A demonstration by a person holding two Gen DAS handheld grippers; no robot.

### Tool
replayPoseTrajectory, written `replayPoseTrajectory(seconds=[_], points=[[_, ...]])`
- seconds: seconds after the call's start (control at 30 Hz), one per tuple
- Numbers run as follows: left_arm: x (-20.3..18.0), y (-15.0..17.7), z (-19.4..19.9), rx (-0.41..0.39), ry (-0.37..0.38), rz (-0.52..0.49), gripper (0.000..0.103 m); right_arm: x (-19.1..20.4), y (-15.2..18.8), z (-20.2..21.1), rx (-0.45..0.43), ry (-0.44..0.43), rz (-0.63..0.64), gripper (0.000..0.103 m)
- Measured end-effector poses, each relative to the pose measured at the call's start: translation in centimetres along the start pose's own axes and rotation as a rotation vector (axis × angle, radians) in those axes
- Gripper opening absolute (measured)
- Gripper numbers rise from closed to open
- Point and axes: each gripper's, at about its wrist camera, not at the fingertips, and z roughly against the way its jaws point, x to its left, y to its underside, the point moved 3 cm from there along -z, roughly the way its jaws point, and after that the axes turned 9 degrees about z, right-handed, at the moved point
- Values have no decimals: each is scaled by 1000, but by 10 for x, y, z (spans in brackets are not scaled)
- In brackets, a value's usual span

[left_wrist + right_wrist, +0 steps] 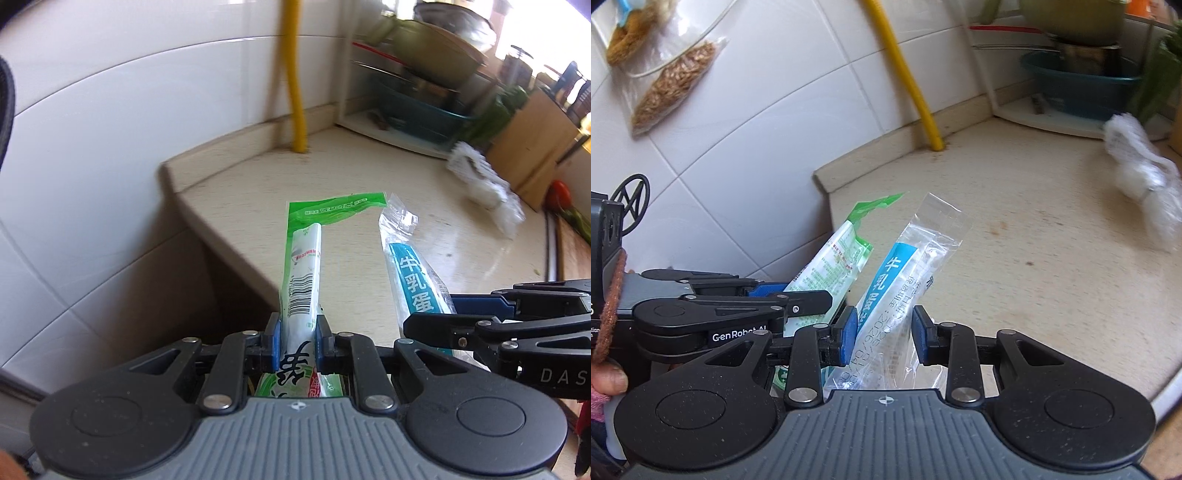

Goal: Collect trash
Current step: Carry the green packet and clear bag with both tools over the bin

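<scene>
Two wrappers in hand | left tool clamps the green wrapper, right tool pinches the blue-and-clear wrapper, both lifted off the bench | step: carrying trash away | next: we need a bin, none in view; white crumpled bag remains.

Both fisheye cameras sit just behind their own tongs, looking forward and downward along the fingers. The left gripper view and the right gripper view share the beige countertop ahead, the yellow pipe beyond, and each shows the other tong beside it.
</scene>
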Motion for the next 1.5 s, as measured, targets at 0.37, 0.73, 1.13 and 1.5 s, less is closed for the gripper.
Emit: replayPoseTrajectory(seconds=[0.37, 0.73, 1.13, 1.5], points=[[66, -1, 11, -15, -76, 81, 16, 59, -22, -42, 34, -82, 91, 39], [112, -2, 11, -10, -103, 127, 16, 104, -33, -81, 68, -135, 140, 39], [146, -8, -5, 25, -127, 143, 16, 122, -40, -118, 100, -136, 142, 39], [165, -2, -22, 81, -137, 157, 17, 131, -36, -150, 167, -131, 132, 39]])
